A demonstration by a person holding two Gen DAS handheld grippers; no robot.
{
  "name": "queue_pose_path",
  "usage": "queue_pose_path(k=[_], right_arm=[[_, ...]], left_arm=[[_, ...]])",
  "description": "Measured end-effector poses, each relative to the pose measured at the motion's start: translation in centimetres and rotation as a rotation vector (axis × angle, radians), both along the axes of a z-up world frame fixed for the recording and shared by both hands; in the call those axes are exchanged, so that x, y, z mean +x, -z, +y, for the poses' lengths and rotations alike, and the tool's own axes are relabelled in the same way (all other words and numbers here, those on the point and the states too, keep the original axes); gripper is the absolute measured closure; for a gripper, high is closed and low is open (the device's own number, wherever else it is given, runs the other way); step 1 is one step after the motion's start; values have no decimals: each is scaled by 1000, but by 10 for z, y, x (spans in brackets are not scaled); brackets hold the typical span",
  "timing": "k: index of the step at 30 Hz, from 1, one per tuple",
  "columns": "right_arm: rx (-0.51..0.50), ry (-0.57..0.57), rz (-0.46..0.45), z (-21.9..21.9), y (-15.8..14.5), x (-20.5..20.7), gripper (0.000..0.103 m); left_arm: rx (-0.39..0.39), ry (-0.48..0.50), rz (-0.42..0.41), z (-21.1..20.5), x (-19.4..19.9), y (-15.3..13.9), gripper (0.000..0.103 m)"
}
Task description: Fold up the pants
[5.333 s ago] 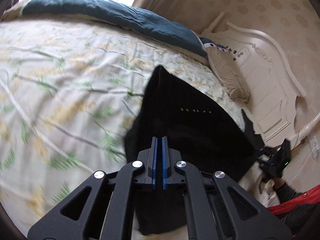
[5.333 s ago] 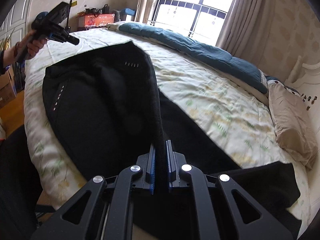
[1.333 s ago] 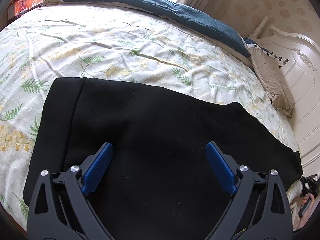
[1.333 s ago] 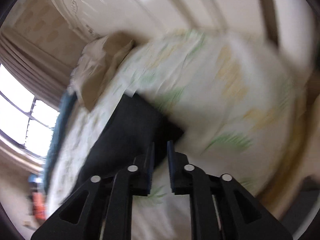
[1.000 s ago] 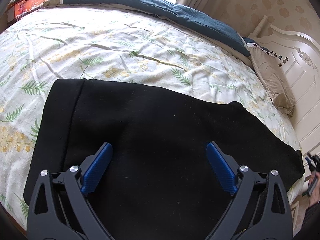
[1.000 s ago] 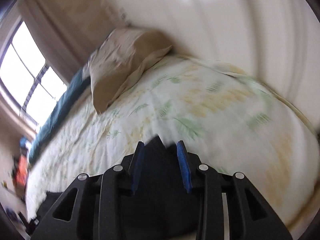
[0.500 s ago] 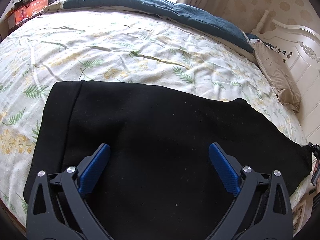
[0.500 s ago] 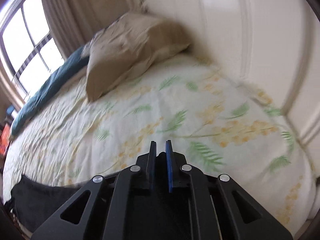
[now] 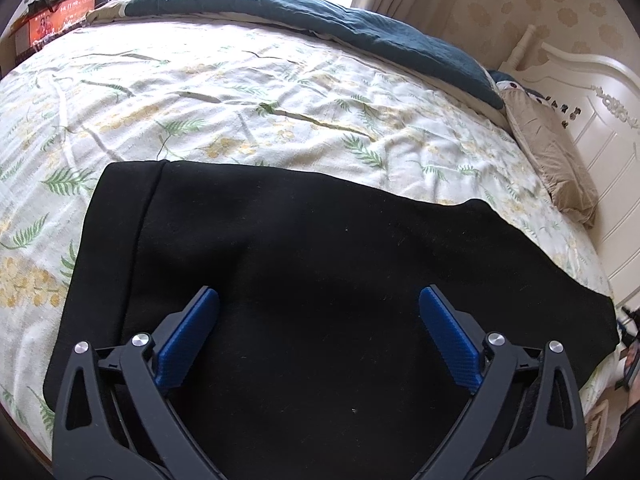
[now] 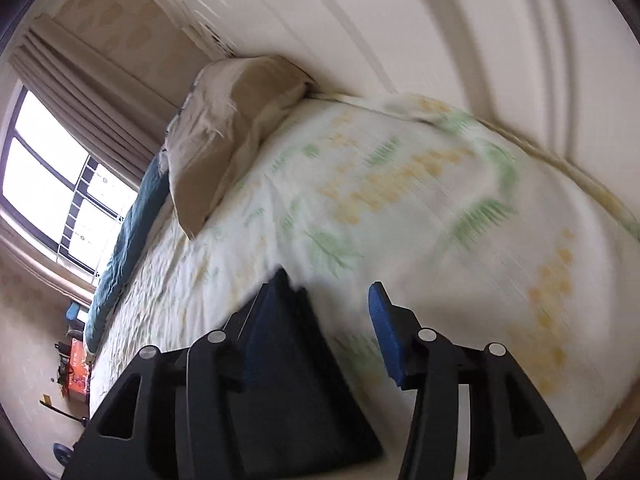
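The black pants (image 9: pixel 320 264) lie flat on the floral bedsheet (image 9: pixel 200 80), folded lengthwise, waistband at the left and leg end at the right. My left gripper (image 9: pixel 319 312) hovers over their near middle, jaws wide open and empty. In the right wrist view my right gripper (image 10: pixel 332 300) is open at the leg end of the pants (image 10: pixel 296 344), by the bed's corner. The black cloth lies against its left finger (image 10: pixel 280 312); its right finger (image 10: pixel 386 320) is clear of it. This view is blurred and tilted.
A teal duvet (image 9: pixel 320 16) lies along the far side of the bed. A beige pillow (image 9: pixel 556 160) rests by the white headboard (image 9: pixel 600 92), also seen in the right wrist view (image 10: pixel 228 120). A window (image 10: pixel 48 184) and clutter are beyond the bed.
The right gripper, shut on the pants' leg end half a second ago, has opened and tilted. The left gripper stays open over the pants and has barely moved.
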State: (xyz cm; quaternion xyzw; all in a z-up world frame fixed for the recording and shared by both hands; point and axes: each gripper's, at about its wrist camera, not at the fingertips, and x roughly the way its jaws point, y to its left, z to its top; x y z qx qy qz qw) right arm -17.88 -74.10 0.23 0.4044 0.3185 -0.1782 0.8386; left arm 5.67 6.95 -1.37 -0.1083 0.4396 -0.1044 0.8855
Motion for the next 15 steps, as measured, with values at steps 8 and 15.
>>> queue_pose_path(k=[8,15], right_arm=[[108,-99,-3,27,23,-11,50],[12,-121,85,34,21,-11,81]], left_arm=[[26,15,-16,-3,-2,2,3],[21,20,-18,-2,-4,2,3]])
